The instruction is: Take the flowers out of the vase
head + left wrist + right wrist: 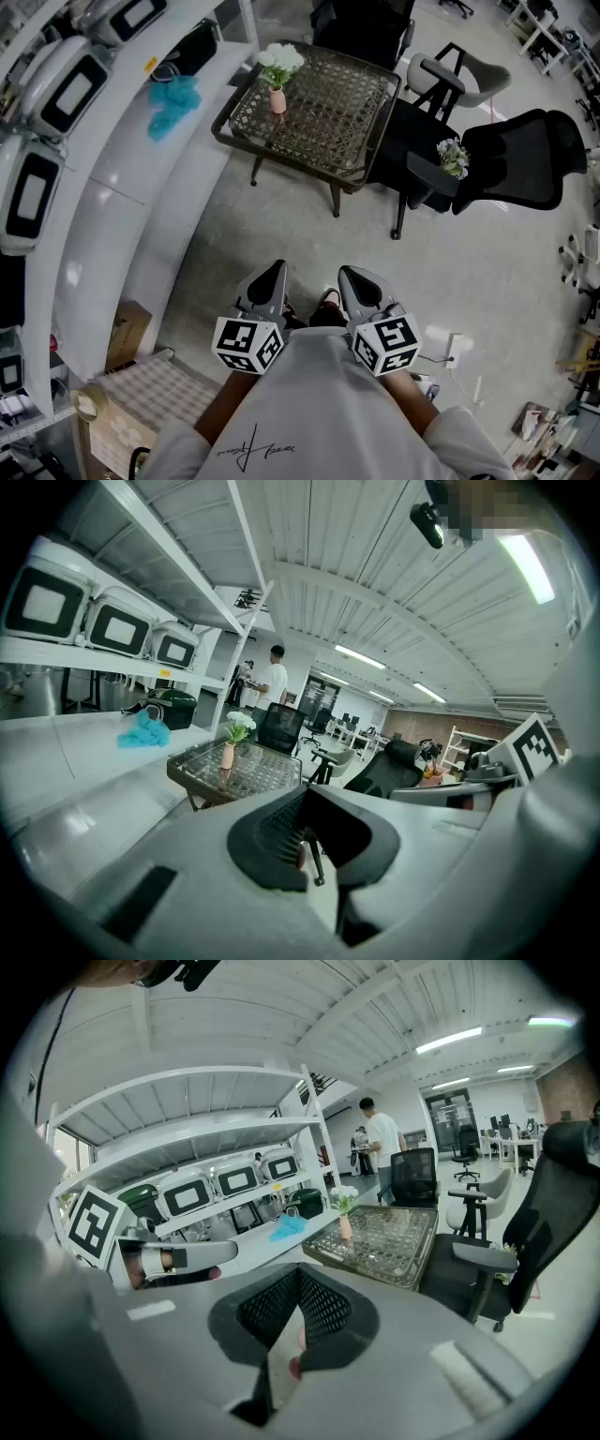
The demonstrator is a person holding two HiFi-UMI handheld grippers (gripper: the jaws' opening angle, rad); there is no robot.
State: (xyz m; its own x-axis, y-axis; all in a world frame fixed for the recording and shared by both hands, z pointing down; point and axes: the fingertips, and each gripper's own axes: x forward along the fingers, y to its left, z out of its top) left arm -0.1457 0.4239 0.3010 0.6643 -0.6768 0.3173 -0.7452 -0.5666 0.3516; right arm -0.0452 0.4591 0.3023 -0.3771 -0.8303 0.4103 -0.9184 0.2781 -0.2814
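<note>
I am watching the person standing well back from the low woven-topped table [361, 117], holding both grippers close in front of the body and angled slightly down; the left gripper [273, 273] is showing its jaws pressed together, with nothing caught between them; the right gripper [349, 276], just beside it, is looking the same, its jaws meeting at the tips and gripping nothing; the marker cubes on both are sitting against the person's pale shirt; across the bare floor, the white flowers [281, 62] are standing upright in the small pink vase [277, 99], well apart from either gripper; the vase is resting on the table top near the corner closest to the white shelving [141, 173]; a crumpled blue cloth [174, 101] is lying on that shelving, near the table's corner; on the far side of the table a black office chair [530, 159] is standing, and a second small bunch [454, 156] of pale blooms is resting on it, by the armrest; a grey chair [459, 73] is sitting just beyond; further back in the room, someone in a white shirt [382, 1138] is standing with their back turned towards us.
</note>
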